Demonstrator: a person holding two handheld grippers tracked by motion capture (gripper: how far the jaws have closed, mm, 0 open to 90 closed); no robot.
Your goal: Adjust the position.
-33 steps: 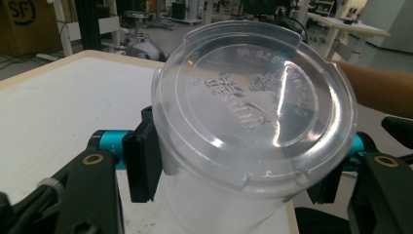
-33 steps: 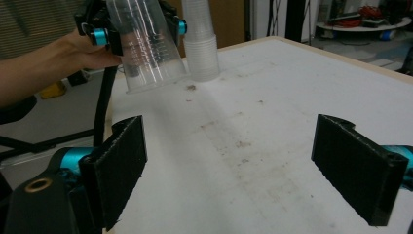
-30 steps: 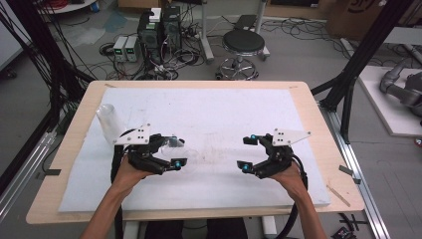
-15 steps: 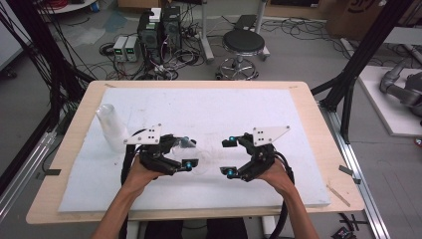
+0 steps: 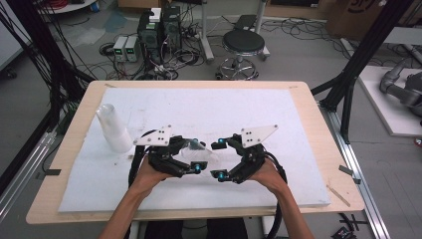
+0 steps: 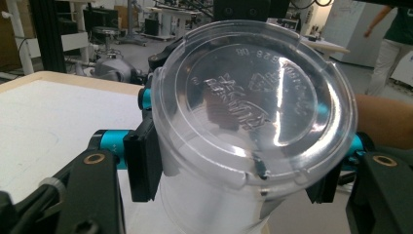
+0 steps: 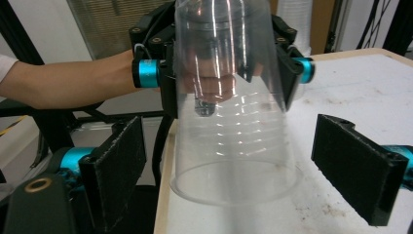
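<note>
A clear plastic cup (image 5: 201, 149) lies sideways above the white mat, its narrow base end clamped between the pads of my left gripper (image 5: 195, 155). In the left gripper view the cup (image 6: 253, 107) shows its embossed base close up between the jaws of my left gripper (image 6: 234, 170). In the right gripper view the cup's (image 7: 234, 122) wide mouth faces the camera, with the left gripper (image 7: 229, 83) shut on its far end. My right gripper (image 7: 236, 170) stands open, one pad on each side of the mouth, touching nothing. In the high view the right gripper (image 5: 218, 159) faces the left one closely.
A stack of clear cups (image 5: 113, 128) stands at the mat's left side. The white mat (image 5: 278, 114) covers most of the wooden table (image 5: 326, 149). A stool (image 5: 243, 44) and electronics stand on the floor beyond the far edge.
Both hands have moved inward toward each other, so the gap between the grippers has closed. The cup stays in the left gripper, and the right jaws now flank its mouth.
</note>
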